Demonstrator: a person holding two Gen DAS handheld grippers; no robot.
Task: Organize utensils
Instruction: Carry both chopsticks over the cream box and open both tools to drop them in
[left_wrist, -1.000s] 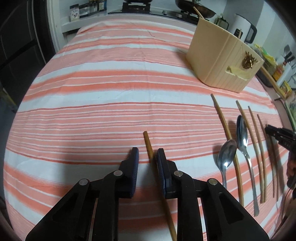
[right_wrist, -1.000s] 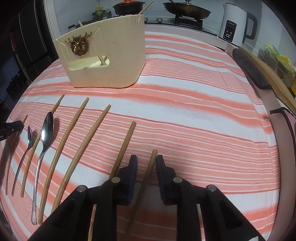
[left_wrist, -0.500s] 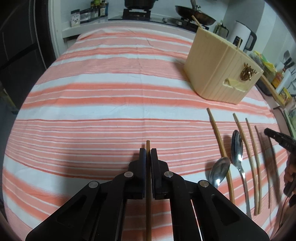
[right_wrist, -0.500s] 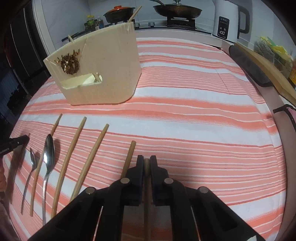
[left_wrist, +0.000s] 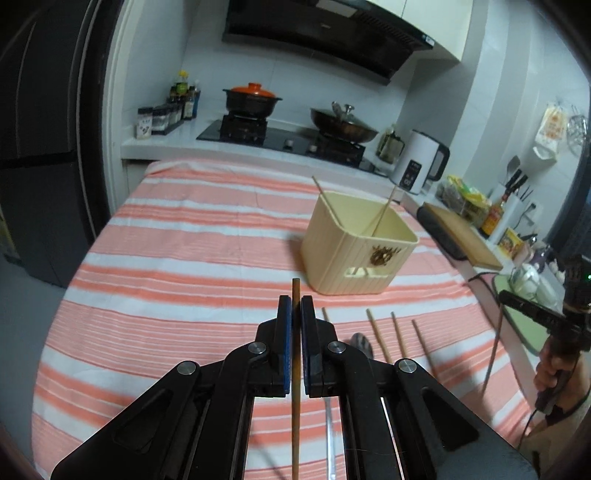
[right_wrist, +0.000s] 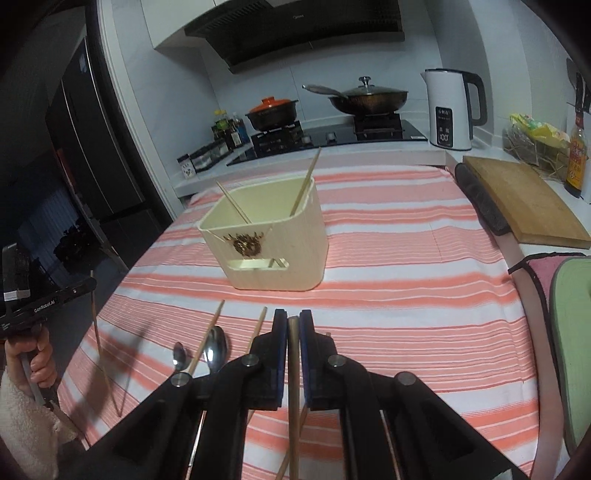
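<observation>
While your left gripper (left_wrist: 296, 304) is pressed together on a wooden chopstick (left_wrist: 296, 369), the stick runs lengthwise between the blue pads, its tip poking just past the fingertips and its tail dropping out of the lower edge of the view. Your right gripper (right_wrist: 293, 319) pinches a second chopstick (right_wrist: 293, 376) the same way; that one looks paler and thicker, with a blunt square end level with the fingertips. Both sticks are plain, straight, tan wood.

Below and just beyond the grippers, on the striped cloth (right_wrist: 406, 295), lie the loose chopsticks (left_wrist: 378, 334) and two metal spoons (right_wrist: 216, 347), side by side, tips pointing away from you.

Further out stands the cream utensil holder (right_wrist: 280, 254), upright, open-topped, with a gold emblem on its front wall. Two thin sticks lean inside it against opposite corners.
</observation>
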